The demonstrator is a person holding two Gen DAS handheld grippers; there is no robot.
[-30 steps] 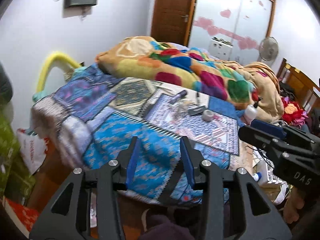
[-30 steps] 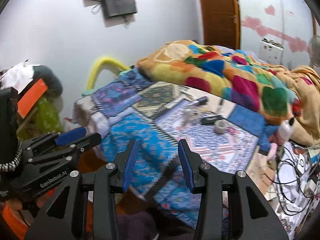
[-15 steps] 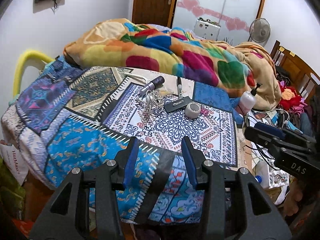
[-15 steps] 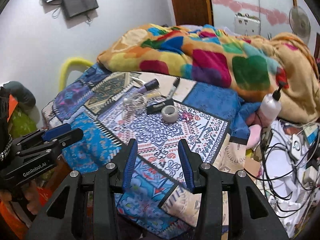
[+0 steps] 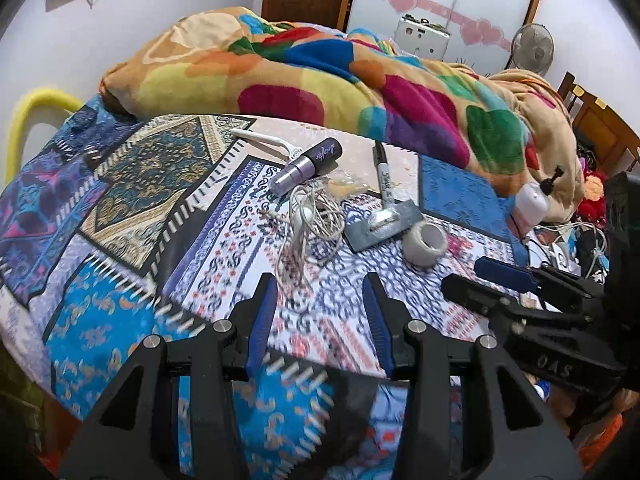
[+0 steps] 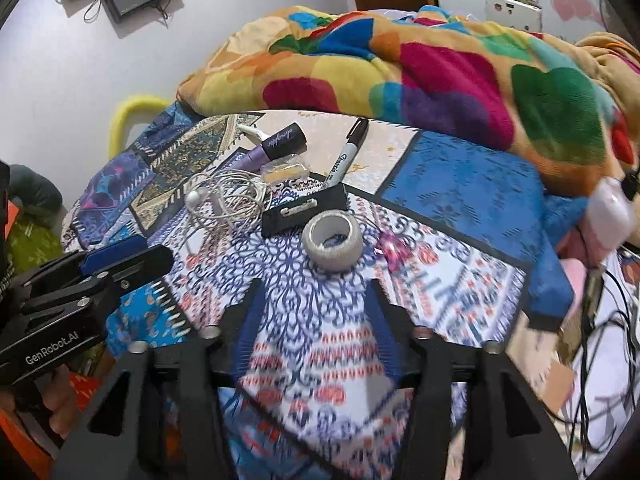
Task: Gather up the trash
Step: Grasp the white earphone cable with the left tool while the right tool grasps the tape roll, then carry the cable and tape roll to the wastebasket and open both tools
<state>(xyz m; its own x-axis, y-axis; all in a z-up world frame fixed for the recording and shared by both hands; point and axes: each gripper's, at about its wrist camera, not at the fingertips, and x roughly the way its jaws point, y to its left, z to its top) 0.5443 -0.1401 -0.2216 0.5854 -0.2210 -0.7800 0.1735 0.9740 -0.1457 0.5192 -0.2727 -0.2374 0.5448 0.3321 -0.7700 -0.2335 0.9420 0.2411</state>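
Observation:
Small items lie on the patterned bedspread (image 5: 120, 184): a grey tape roll (image 5: 424, 243) (image 6: 333, 240), a tangle of white earphone cable (image 5: 316, 216) (image 6: 232, 198), a purple tube (image 5: 306, 165) (image 6: 276, 145), a black marker (image 5: 383, 172) (image 6: 347, 156), a dark flat card with a clip (image 5: 382, 226) (image 6: 304, 209) and a clear wrapper (image 5: 347, 184) (image 6: 285, 170). My left gripper (image 5: 320, 292) is open and empty, just short of the cable. My right gripper (image 6: 316, 296) is open and empty, just short of the tape roll.
A crumpled multicoloured blanket (image 5: 360, 76) fills the far side of the bed. A white pump bottle (image 5: 534, 200) and loose cables (image 6: 600, 320) lie off the bed's right edge. A yellow tube (image 5: 28, 120) curves at the left by the wall.
Both grippers have moved forward and closer over the bed, so the items now lie just beyond the fingertips. Both have stayed open and empty.

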